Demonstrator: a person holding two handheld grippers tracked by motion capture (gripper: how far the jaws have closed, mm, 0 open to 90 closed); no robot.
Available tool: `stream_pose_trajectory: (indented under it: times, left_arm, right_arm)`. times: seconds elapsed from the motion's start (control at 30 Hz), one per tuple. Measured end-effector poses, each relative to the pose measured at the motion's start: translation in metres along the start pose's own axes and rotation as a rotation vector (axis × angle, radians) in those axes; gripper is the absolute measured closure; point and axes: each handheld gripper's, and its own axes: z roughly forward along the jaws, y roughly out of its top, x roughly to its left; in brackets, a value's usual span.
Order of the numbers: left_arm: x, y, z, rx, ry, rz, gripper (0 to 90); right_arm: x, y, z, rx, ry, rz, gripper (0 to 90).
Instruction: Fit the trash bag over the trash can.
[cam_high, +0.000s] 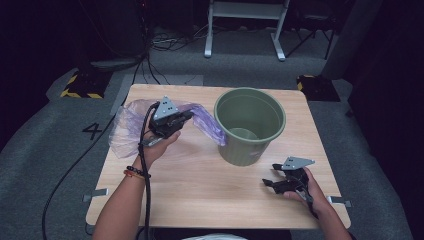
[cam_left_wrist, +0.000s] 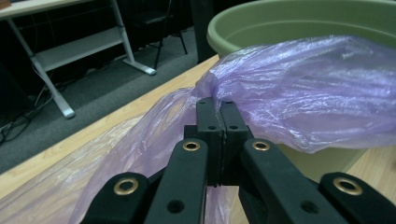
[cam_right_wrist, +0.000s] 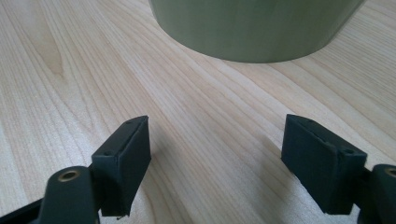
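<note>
Left tongs (cam_left_wrist: 216, 105) pinch the purple bag (cam_left_wrist: 299, 88), hiding the bucket (cam_left_wrist: 261, 23) wall.

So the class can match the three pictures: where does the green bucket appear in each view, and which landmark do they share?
High view: green bucket right of centre on the wooden table.
Left gripper view: its rim top right, behind the purple bag.
Right gripper view: its wall along the top edge.
Shared landmark: the wooden table.
</note>
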Motion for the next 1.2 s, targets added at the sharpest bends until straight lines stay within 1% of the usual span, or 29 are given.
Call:
stream_pose_trajectory:
  times: [0.07,0.27,0.43,0.67,0.73,0.83,0.97,1.07,1.2]
  left_arm:
    - [0.000,0.006,-0.001,-0.007,0.012,0.006,89.5]
    - [0.000,0.022,-0.003,-0.036,0.021,0.015,89.5]
    - [-0.001,0.033,-0.003,-0.056,0.017,0.019,89.5]
    - [-0.005,0.050,0.000,-0.077,0.024,0.041,89.5]
    - [-0.005,0.056,0.000,-0.087,0.021,0.036,89.5]
    - [-0.005,0.061,0.001,-0.090,0.019,0.039,89.6]
    - [-0.012,0.069,0.003,-0.095,0.017,0.061,89.5]
    - [-0.015,0.073,0.006,-0.099,0.009,0.063,89.6]
    - [-0.022,0.076,0.013,-0.096,0.004,0.078,89.6]
  right_arm:
    - [0.000,0.000,0.000,0.000,0.000,0.000,24.0]
    - [0.000,0.000,0.000,0.000,-0.002,0.001,23.9]
    - [0.000,0.000,0.000,0.000,-0.001,0.001,23.9]
    - [0.000,0.000,0.000,0.000,-0.001,0.002,23.9]
    - [0.000,0.000,0.000,0.000,-0.002,0.002,23.9]
    - [0.000,0.000,0.000,0.000,-0.002,0.002,23.9]
    - [0.000,0.000,0.000,0.000,-0.002,0.003,23.9]
    - [0.000,0.000,0.000,0.000,-0.002,0.002,23.9]
    - [0.000,0.000,0.000,0.000,-0.001,0.003,23.9]
